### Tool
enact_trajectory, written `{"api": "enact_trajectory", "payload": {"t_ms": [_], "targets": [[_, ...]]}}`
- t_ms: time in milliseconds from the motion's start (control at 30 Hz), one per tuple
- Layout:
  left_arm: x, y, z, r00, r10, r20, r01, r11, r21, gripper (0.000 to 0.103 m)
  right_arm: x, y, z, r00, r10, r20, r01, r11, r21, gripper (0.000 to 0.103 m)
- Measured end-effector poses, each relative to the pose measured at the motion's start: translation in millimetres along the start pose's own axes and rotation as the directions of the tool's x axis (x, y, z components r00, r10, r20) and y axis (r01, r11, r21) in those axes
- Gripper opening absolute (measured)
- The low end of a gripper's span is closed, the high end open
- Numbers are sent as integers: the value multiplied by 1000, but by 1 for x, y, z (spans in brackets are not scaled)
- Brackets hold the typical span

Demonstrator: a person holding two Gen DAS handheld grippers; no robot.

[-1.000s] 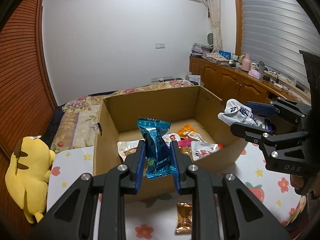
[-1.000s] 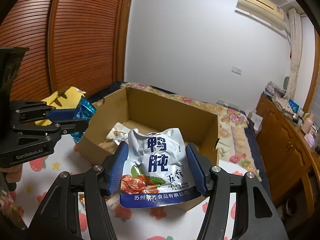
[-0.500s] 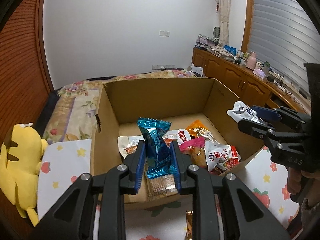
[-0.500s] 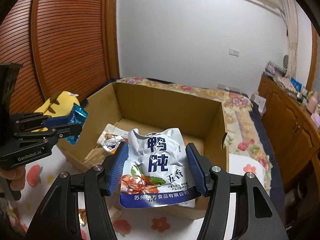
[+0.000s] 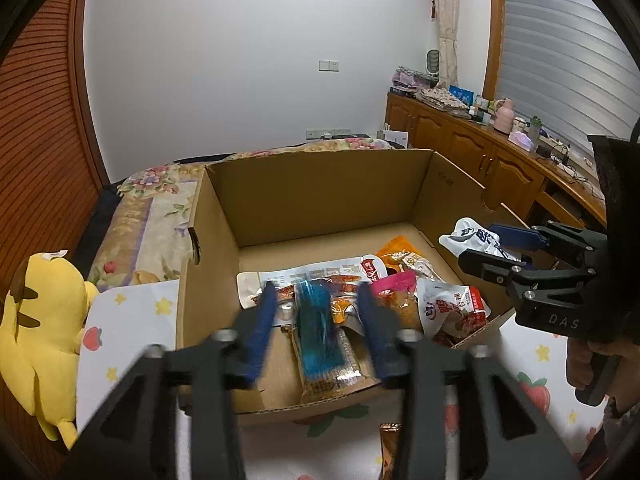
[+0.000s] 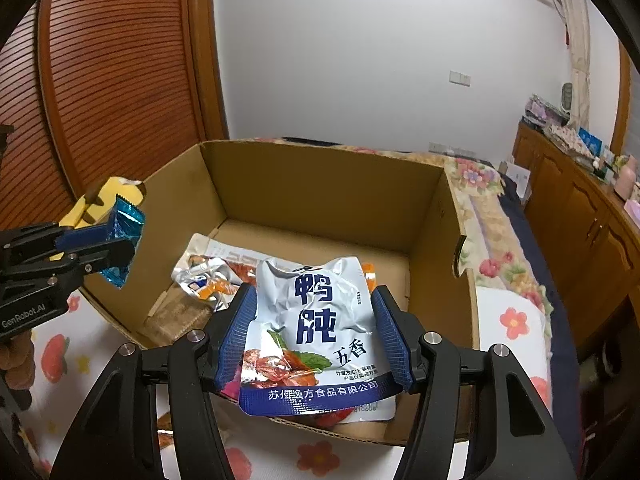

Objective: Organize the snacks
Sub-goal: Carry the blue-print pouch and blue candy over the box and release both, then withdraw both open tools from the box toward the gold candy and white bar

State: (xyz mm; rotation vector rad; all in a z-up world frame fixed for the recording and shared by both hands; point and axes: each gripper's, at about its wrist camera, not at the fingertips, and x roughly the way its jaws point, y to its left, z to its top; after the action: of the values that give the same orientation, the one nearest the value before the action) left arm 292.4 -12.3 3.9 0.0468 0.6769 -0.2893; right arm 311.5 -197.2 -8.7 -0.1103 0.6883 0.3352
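Gripping white-blue crinkled pouch (image 6: pixel 316 328) | right tongs (image 6: pixel 316 340) | cardboard box (image 6: pixel 320 184)

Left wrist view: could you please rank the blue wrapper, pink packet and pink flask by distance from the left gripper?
1. Blue wrapper: between the left gripper's jaws, which have just been opening.
2. Pink packet: in the box, right.
3. Pink flask: far sideboard.

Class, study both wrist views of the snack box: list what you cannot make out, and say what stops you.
- Blue packet, left wrist view: motion blur; unclear whether the opening jaws touch it.
- Box floor, right wrist view: near part hidden by the white pouch.
- Orange packet, left wrist view: cut off by the bottom edge and gripper.
- Cabinet-top items: too small.
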Motion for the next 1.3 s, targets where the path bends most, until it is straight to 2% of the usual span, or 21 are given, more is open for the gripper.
{"api": "enact_trajectory", "payload": {"t_ms": [200,333,500,567,733,833,1100,1300], "targets": [[-1,2,-2,1000,-1,12,1,1000,-6,55,4,1,0,1000,9,-12,-9,1000,0,60],[-5,5,-4,999,-7,37,8,1000,-18,78,1,0,1,1000,19,-2,-19,1000,8,61],[-14,6,-8,998,-21,57,22,1000,-20,83,-8,4,-1,999,30,24,-30,1000,5,61],[-21,5,-11,997,-18,81,19,1000,-13,92,-17,7,-4,998,40,42,-40,999,0,61],[-35,-2,-27,993,1,117,-4,1000,27,94,-39,21,-14,995,49,86,-47,999,-23,68],[-42,-5,-35,990,8,137,-13,999,39,99,-49,32,-21,993,38,112,-34,999,-38,73],[-61,-17,-63,987,-19,158,7,997,76,99,-65,45,-44,990,70,124,-65,997,-44,75],[-64,-22,-83,990,-61,131,54,997,53,99,-82,47,-62,988,76,138,-70,996,-47,75]]}}
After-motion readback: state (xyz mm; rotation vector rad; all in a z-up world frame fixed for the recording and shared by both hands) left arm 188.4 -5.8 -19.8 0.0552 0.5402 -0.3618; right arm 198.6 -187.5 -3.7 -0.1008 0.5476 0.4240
